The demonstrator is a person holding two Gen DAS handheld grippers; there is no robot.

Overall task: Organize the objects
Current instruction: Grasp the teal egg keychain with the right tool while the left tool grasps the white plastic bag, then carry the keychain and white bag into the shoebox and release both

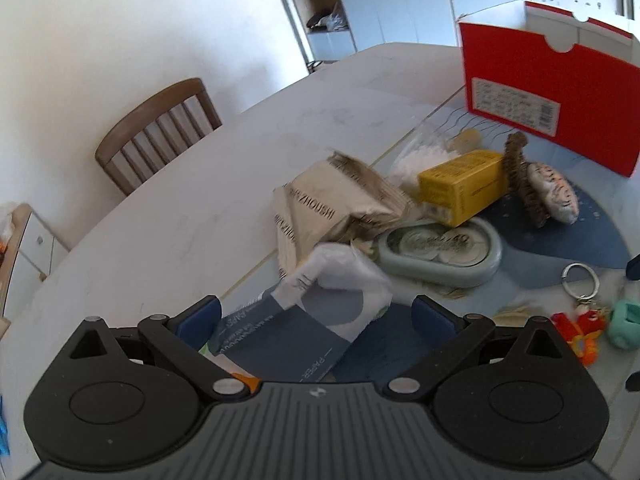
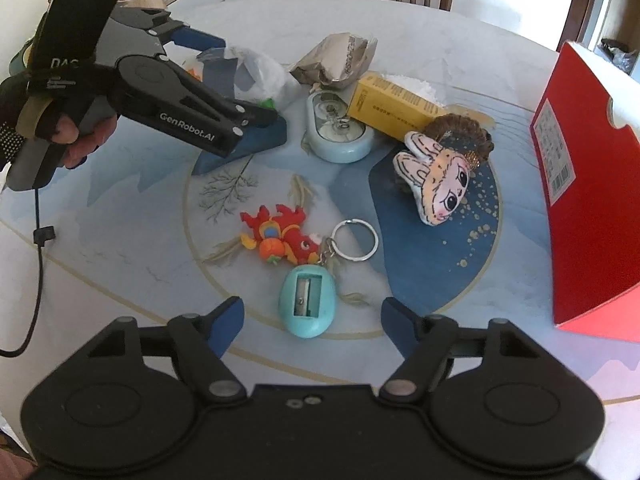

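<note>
Because the right tool (image 2: 312, 320) stands wide around the egg-shaped sharpener (image 2: 307, 300) on the bench (image 2: 120, 264), the smooth shell may slip sideways; the left tool (image 1: 316, 312), wide, straddles the tissue pack (image 1: 304, 320).

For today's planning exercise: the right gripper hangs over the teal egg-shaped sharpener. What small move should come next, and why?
Probably lower the right gripper a little and close on the teal sharpener. Its jaws stand open to either side of the sharpener without touching it, and the red box stands open nearby, a likely place for it.
</note>
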